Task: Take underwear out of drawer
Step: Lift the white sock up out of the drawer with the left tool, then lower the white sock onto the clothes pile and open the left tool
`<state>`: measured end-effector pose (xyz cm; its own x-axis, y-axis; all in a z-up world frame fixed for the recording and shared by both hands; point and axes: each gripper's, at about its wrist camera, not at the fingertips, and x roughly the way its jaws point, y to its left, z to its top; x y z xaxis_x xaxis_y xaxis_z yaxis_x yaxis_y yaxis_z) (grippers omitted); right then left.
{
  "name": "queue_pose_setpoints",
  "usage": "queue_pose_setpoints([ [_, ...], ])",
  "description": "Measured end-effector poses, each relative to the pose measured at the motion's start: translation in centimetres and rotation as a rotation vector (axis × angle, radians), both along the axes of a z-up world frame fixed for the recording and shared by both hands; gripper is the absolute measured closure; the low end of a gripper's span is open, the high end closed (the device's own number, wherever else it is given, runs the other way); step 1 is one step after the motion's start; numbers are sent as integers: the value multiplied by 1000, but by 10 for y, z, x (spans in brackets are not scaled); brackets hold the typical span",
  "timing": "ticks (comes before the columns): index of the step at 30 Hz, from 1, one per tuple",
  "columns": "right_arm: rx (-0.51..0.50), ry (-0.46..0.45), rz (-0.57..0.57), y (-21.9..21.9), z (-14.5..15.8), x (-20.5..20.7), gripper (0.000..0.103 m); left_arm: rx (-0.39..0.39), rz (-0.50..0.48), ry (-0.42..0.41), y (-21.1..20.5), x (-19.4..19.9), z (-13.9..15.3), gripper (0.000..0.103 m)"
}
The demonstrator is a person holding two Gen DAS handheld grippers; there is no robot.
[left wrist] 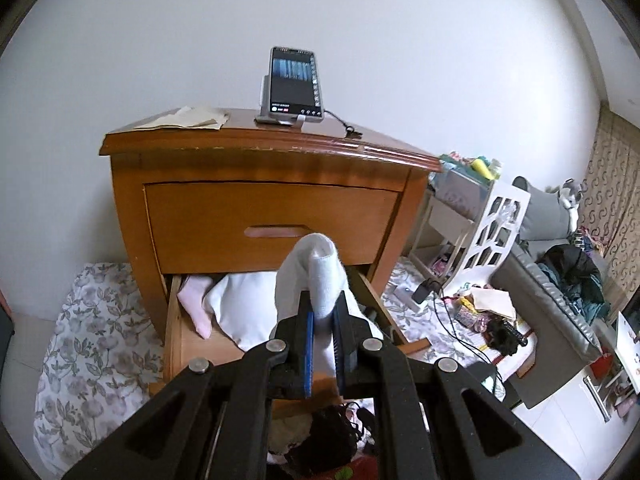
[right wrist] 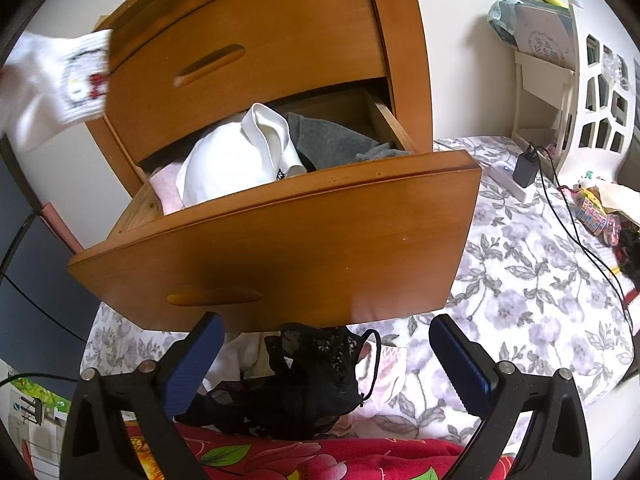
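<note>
A white sock [left wrist: 316,276] is being gripped by the left gripper [left wrist: 322,312], whose pads are pressing together on it, holding it up in front of the wooden nightstand [left wrist: 256,200] above the open drawer [right wrist: 280,232]. White, pink and grey garments are lying in the drawer. The right gripper [right wrist: 326,360], fingers spread wide and empty, is hovering over black lace underwear [right wrist: 316,380] lying below the drawer front.

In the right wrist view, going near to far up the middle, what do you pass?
Red floral cloth → black lace underwear → open drawer's front panel → white garment → closed upper drawer.
</note>
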<state>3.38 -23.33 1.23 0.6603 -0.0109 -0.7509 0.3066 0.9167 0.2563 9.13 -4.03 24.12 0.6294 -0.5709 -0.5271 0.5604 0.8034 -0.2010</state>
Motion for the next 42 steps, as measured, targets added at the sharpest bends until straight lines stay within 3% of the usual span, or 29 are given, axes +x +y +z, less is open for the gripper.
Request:
queue_pose_setpoints([
  [10,-21,1,-3,3,2,0,0,28,-24,86,12,-25,-37,95],
  [19,-30,9,0,3,1,1,0,59,-67,249,6,-27,-88,95],
  [35,-28,14,5,3,0,2,0,251,-43,442,-29,5,-194,94],
  [42,-27,16,6,3,-1,2,0,280,-39,455,-43,23,-206,94],
])
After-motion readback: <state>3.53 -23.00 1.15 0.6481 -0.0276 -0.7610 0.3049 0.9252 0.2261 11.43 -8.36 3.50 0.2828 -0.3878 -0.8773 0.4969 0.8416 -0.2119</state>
